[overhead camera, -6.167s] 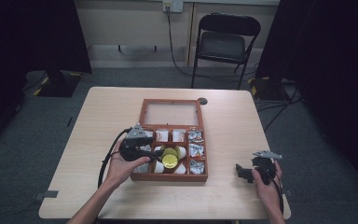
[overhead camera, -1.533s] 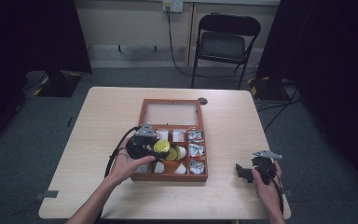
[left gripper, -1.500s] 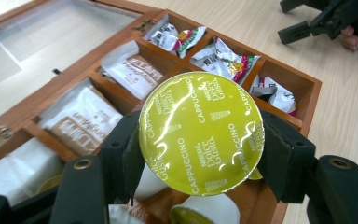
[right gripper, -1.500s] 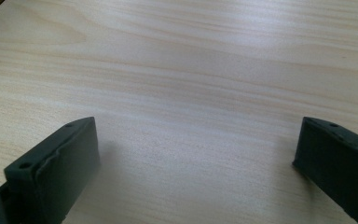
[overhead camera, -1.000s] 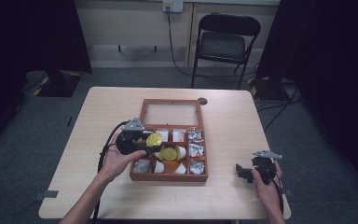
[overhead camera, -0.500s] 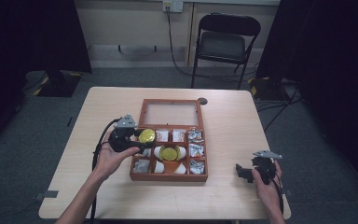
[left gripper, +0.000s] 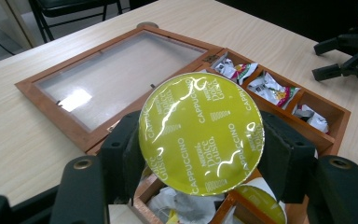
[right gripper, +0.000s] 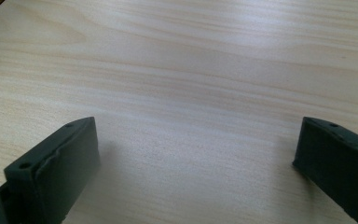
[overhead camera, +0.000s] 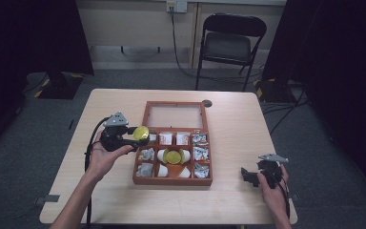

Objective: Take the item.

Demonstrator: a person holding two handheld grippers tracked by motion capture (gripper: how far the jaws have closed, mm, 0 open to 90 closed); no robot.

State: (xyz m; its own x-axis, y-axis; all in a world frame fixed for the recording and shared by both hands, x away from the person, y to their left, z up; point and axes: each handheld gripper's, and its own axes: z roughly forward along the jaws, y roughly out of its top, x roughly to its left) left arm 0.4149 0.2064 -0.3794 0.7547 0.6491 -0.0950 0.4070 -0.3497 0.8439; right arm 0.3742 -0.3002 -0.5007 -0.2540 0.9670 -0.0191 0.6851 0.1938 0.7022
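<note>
The left tongs (left gripper: 200,154) grip a yellow-green coffee capsule (left gripper: 201,133) by its sides, one black jaw pressed to each edge, so the printed foil lid marked "Cappuccino" faces the left gripper view; in the high view the capsule (overhead camera: 140,133) hangs above the left edge of the wooden box (overhead camera: 173,180), clear of its compartments. The capsule looks light, with a thin plastic cup that probably gives a little under pressure and a foil lid that dents or punctures easily, so the rigid rim and side wall seem the right places to hold it, as now, with a modest squeeze; the smooth wall may slip if the grip loosens. The box lies open on the worktop (overhead camera: 238,119), its glass-paned lid (overhead camera: 175,116) folded flat behind it. Its compartments hold crumpled sachets (overhead camera: 200,154) down the right column and in some left cells, small packets in the back row, and in the middle cell a second capsule (overhead camera: 173,155) with a yellow lid beside white ones. The right tongs (overhead camera: 249,175) stand open and empty just over bare worktop, well apart from the box, near the front right corner.
</note>
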